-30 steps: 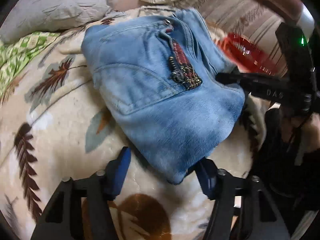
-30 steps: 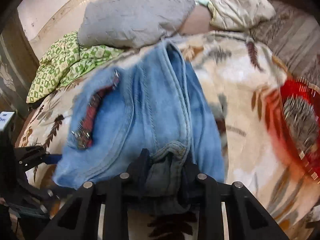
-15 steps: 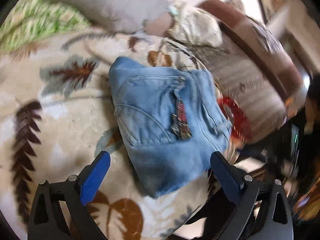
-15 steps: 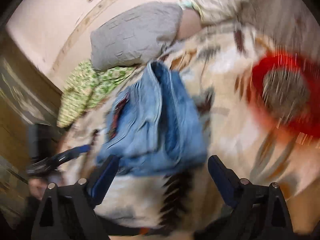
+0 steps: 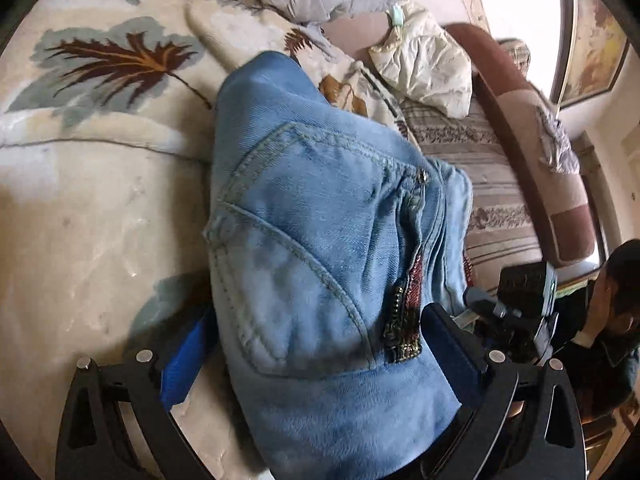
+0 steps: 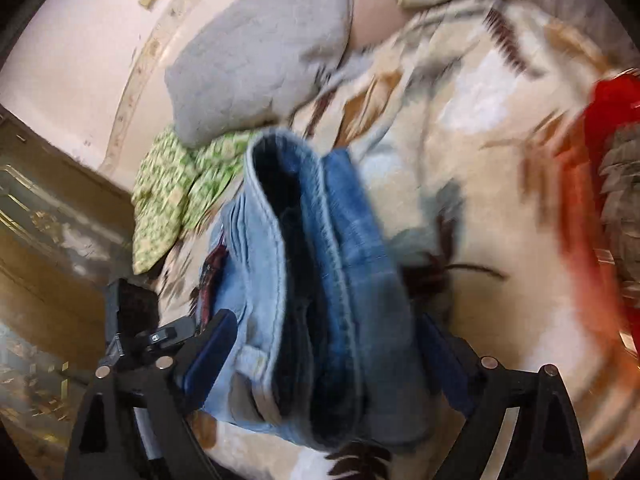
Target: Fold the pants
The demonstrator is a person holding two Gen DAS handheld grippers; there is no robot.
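The jeans (image 5: 320, 264) already sit as a thick, compact bundle of several layers on the leaf-patterned blanket (image 5: 92, 184), so the folding looks nearly finished, with perhaps only squaring up or lifting the stack away left. They are faded light-blue denim, with a back pocket and a beaded red trim on top and the stacked edges showing from the right side. The left gripper (image 5: 316, 356) and right gripper (image 6: 324, 364) each straddle the bundle, wide open, with both fingers beside the cloth; I cannot tell whether they press it.
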